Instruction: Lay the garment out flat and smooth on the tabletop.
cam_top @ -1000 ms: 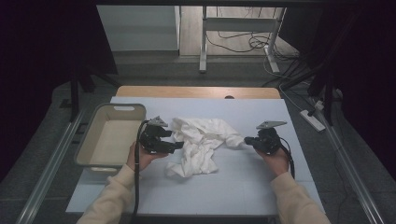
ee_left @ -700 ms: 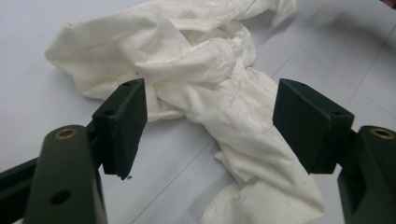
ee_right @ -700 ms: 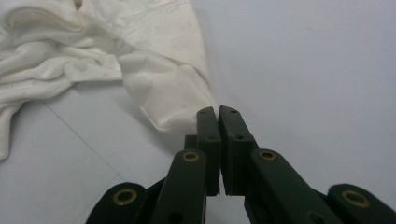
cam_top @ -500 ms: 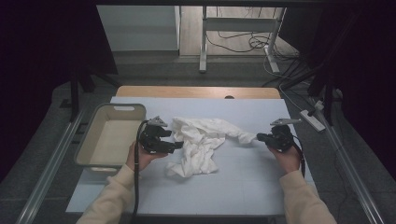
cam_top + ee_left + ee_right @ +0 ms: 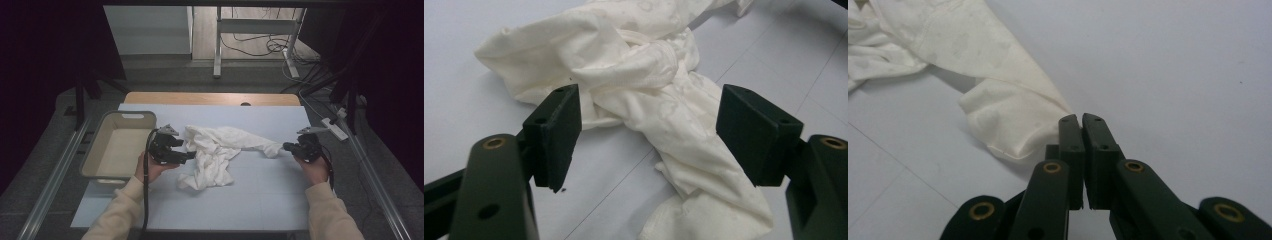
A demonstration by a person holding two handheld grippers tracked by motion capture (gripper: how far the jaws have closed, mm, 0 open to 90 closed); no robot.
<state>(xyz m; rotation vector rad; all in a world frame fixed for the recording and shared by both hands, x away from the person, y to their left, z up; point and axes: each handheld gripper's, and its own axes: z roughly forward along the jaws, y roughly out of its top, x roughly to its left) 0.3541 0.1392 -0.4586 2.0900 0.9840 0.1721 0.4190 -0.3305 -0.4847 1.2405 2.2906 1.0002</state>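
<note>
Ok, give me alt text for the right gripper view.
The right gripper is shut on the tip of a crumpled white cloth, which trails up and left across the pale blue table.

A cloth (image 5: 220, 152) is lying crumpled near the middle of the table (image 5: 260, 200), one end stretching out toward the right. A tub (image 5: 117, 145) is sitting at the table's left edge. The left gripper (image 5: 187, 156) is resting between tub and cloth, just beside the heap. The right gripper (image 5: 287, 147) is sitting at the cloth's stretched end, well apart from the left one.
</note>
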